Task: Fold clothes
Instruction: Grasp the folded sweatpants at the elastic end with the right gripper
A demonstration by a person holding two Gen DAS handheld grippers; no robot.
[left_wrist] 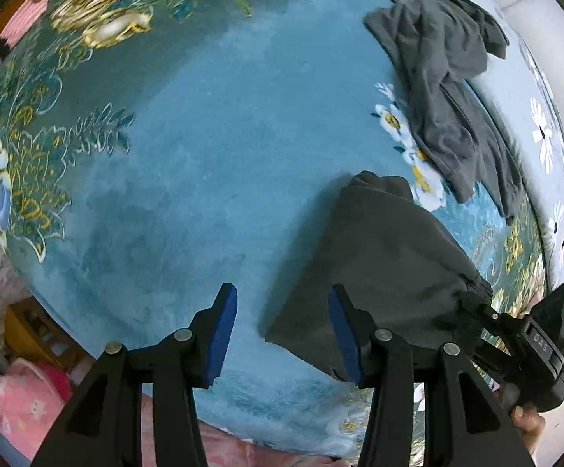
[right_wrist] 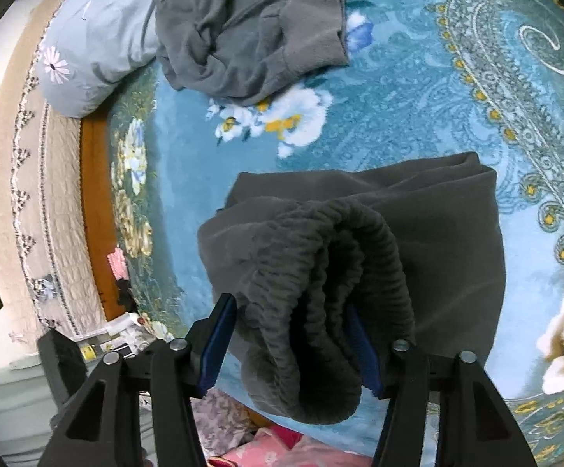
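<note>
The dark grey fleece trousers (right_wrist: 418, 233) lie folded on the blue floral blanket (left_wrist: 204, 155), elastic waistband between the parted fingers of the right gripper (right_wrist: 289, 342). The left gripper (left_wrist: 282, 334) hangs parted, holding nothing. The fabric looks soft, limp and light; judged best held at the thick gathered waistband.

Dark grey pants (right_wrist: 429, 241) folded, lying flat on the blue floral blanket, elastic waistband bunched up. Second grey garment (right_wrist: 250, 35) crumpled, well apart.
</note>
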